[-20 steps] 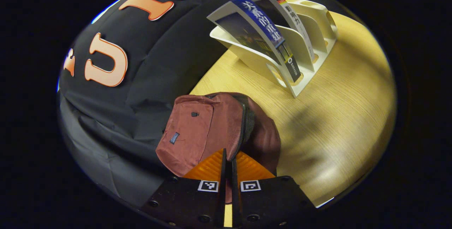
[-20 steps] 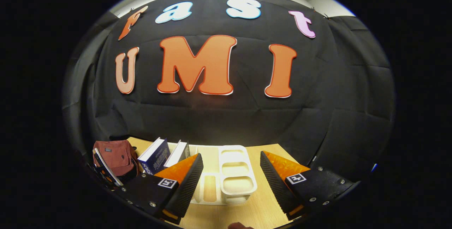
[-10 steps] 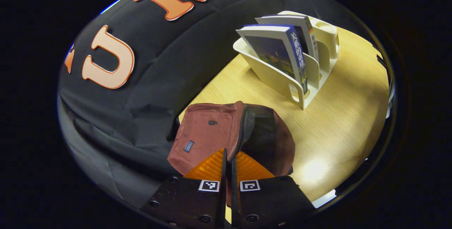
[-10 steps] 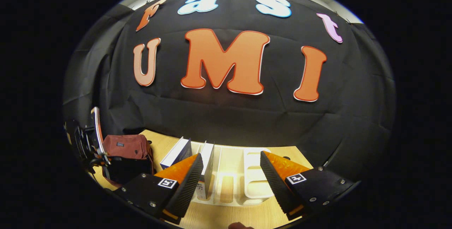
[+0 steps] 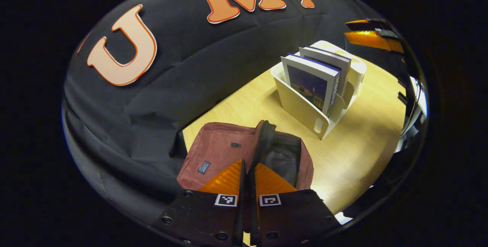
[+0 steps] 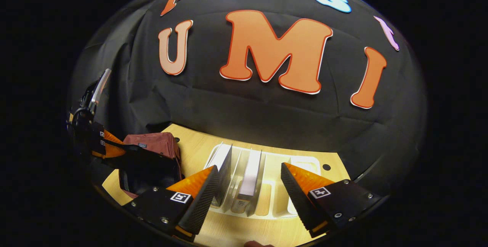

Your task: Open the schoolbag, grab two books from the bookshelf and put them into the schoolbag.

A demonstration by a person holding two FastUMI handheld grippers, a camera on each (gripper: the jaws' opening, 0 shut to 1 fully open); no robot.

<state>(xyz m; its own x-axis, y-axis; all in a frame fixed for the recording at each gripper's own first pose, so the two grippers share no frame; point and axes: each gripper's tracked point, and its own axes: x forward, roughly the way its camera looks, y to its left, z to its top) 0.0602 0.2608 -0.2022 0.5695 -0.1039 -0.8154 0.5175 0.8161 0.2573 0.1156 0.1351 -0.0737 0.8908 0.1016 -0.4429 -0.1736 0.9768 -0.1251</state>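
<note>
In the left gripper view, the dark red fabric schoolbag [image 5: 217, 155] lies on the light wooden table [image 5: 358, 151], close to the black cloth wall. The left gripper [image 5: 248, 170] has its 2 fingers pressed together on the zipper edge of the bag's front flap, and this edge is lifted, so the mouth is open and the dark lining inside [image 5: 282, 159] is visible. A small label and a small zipper pull sit on the flap (too small to tell more). To the right, well apart from the bag, the cream plastic bookshelf with curved dividers [image 5: 305, 111] stands on the table. 2 books stand upright in it: the book with the blue cover [image 5: 310, 87] is in the compartment nearest the bag, and the book with the pale cover [image 5: 328, 58] is just behind it. At the far right edge, part of the right gripper [image 5: 368, 37] shows above the table.

In the right gripper view, the left gripper [image 6: 108, 146] is at the far left, holding the schoolbag [image 6: 156, 146] open. Then comes the bookshelf [image 6: 305, 163] with the 2 books seen from above. The right gripper [image 6: 249, 182] hovers over the shelf with its fingers spread wide; the pale book [image 6: 249, 172] is between them, and the blue book [image 6: 225, 163] is beside the left finger. Neither finger touches a book.
</note>
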